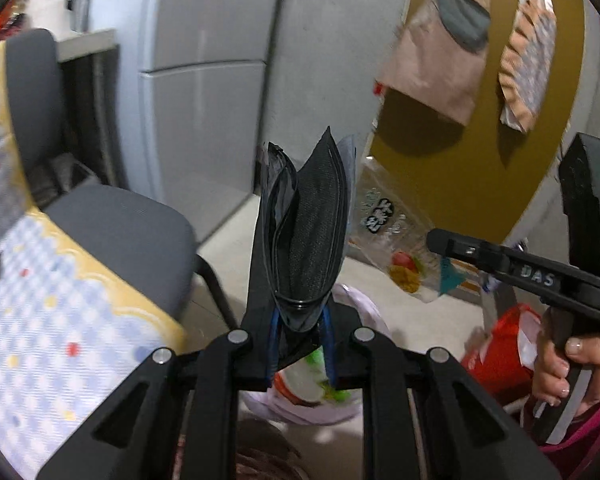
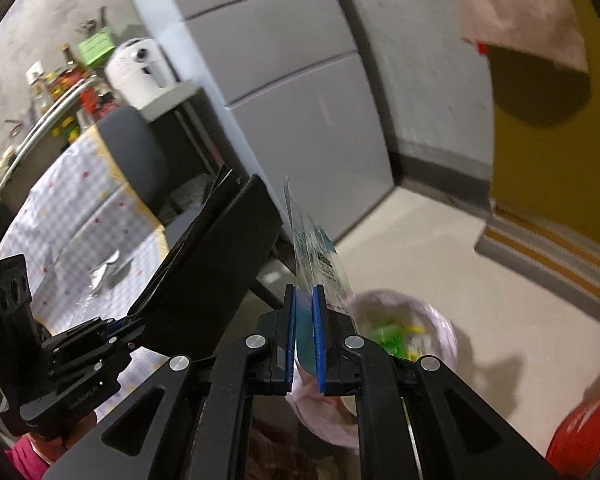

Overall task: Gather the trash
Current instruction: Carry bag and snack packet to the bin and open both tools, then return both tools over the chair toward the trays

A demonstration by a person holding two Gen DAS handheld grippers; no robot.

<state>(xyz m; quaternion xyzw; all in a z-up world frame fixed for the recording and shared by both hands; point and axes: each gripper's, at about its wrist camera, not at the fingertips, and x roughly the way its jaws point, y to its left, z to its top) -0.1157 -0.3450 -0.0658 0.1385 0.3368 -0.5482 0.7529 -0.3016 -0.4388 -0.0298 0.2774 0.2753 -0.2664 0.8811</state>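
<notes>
My left gripper (image 1: 300,340) is shut on a black flat pouch (image 1: 306,232) that stands up between its blue pads; the pouch also shows in the right wrist view (image 2: 216,280). My right gripper (image 2: 304,336) is shut on a clear printed plastic wrapper (image 2: 320,264), seen in the left wrist view (image 1: 396,240) hanging from its tip. Both are held in the air above a bin lined with a pale pink bag (image 2: 440,332) that holds green and yellow trash, also seen below my left gripper (image 1: 340,400).
A grey chair (image 1: 124,232) stands at the left by a table with a checked cloth (image 1: 40,320). A grey cabinet (image 1: 204,80) is behind. A red bag (image 1: 500,356) lies on the floor at the right. A striped mat (image 2: 552,252) lies by the yellow door.
</notes>
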